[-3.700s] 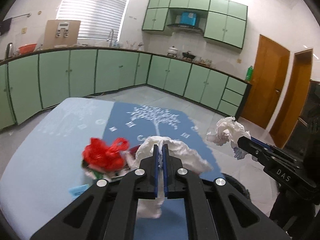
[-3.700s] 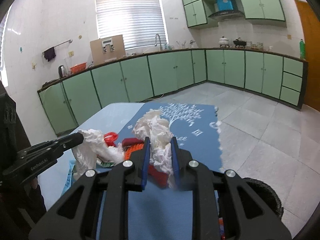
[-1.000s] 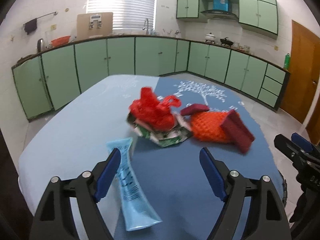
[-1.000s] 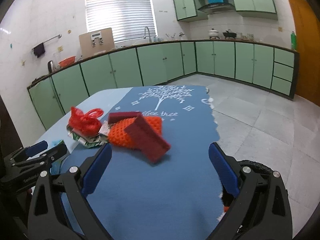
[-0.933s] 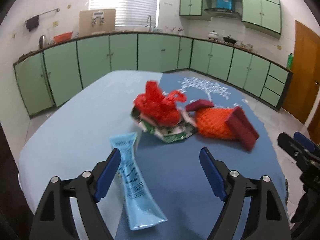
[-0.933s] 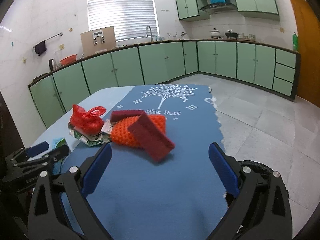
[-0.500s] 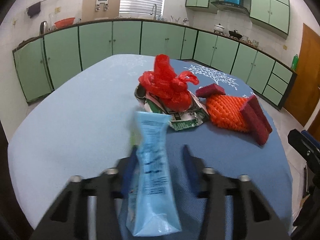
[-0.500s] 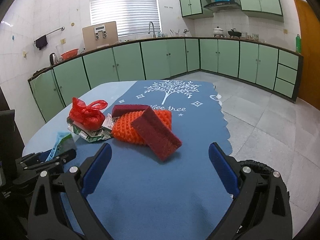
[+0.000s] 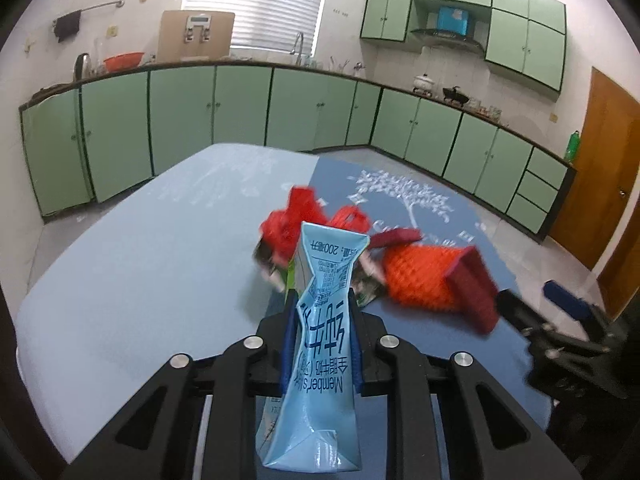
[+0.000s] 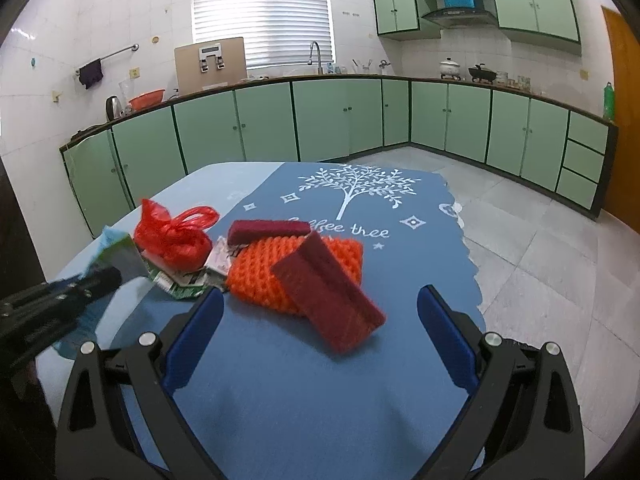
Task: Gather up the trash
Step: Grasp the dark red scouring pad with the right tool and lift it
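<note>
Left hand-held gripper [image 9: 320,344] clamped on a flattened light-blue milk carton [image 9: 320,360], pinched across its waist and lifted clear of the tabletop [image 9: 132,264]. Right hand-held gripper [image 10: 316,332] spread wide and holding nothing, aimed at the dark red scouring pad [image 10: 326,294] leaning on the orange knitted cloth [image 10: 280,276].

Best handled, judging from the crushed shape, by keeping the squeeze steady — a limp carton could slip or fold further if pressure eases. Carry level; any dregs inside might dribble from the creased end. No bin or bag for the trash visible in either view, so the drop-off spot cannot be told.

Remaining on the tabletop: a knotted red plastic bag [image 10: 172,236] sitting on a crumpled green-and-white wrapper [image 10: 180,280], touching the orange cloth, with a second dark red pad [image 10: 268,230] behind — contents of the bag hidden, its knot closed.
</note>
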Action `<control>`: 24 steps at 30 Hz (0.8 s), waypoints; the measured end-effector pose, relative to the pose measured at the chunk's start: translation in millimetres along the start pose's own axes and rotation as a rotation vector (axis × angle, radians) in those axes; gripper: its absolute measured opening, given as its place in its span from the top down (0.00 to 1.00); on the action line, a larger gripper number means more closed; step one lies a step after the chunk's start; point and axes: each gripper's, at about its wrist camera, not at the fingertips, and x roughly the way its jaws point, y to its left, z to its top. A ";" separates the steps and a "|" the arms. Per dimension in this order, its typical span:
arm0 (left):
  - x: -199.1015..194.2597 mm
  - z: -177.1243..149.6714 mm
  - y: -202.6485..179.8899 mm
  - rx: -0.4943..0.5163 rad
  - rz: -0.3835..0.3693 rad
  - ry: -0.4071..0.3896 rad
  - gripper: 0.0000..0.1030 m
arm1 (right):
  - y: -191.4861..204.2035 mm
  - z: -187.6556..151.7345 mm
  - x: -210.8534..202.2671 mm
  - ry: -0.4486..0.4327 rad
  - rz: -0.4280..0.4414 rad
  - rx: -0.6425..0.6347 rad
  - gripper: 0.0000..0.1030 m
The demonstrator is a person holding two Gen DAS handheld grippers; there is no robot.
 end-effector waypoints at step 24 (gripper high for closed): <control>34.9 8.6 -14.5 0.027 -0.008 0.032 0.79 | -6.6 5.1 53.9 0.169 0.048 -0.011 0.32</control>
